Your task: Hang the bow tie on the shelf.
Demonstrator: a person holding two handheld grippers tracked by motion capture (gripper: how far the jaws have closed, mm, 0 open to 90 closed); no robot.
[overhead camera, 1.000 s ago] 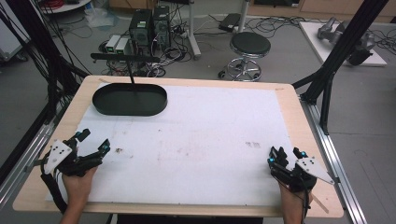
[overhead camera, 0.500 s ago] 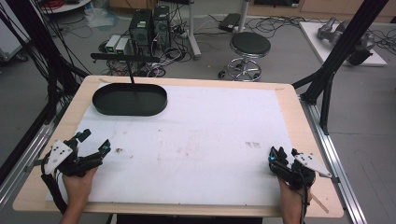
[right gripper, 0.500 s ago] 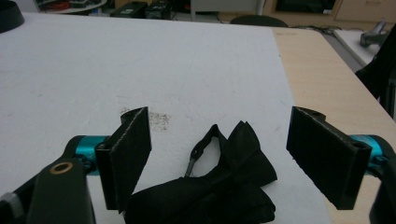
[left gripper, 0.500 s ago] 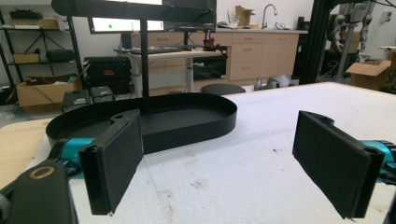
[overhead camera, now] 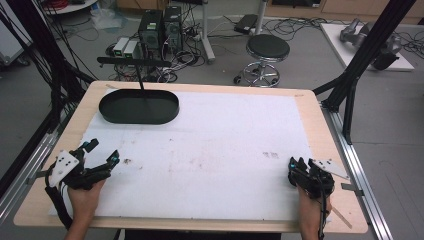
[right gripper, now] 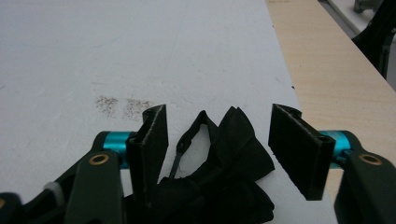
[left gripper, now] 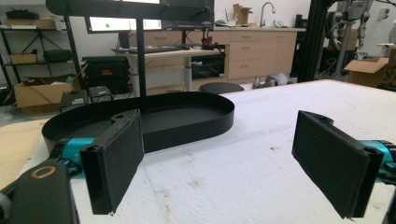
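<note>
High view: left gripper rests apart, near the black oval tray. Right gripper view: jaws, just closing, straddle a crumpled black cloth, probably a sock, on the worktop; pads not yet pressing. Best centred on the raised fold before clamping.

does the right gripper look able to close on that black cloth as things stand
Probably yes: the black cloth lies crumpled between the right gripper, whose jaws have just been closing, nothing blocking. The right-hand pad stands clear of it.

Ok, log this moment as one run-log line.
right gripper: jaws closing around black cloth, not gripping | left gripper: open, empty | black tray: far-left
</note>
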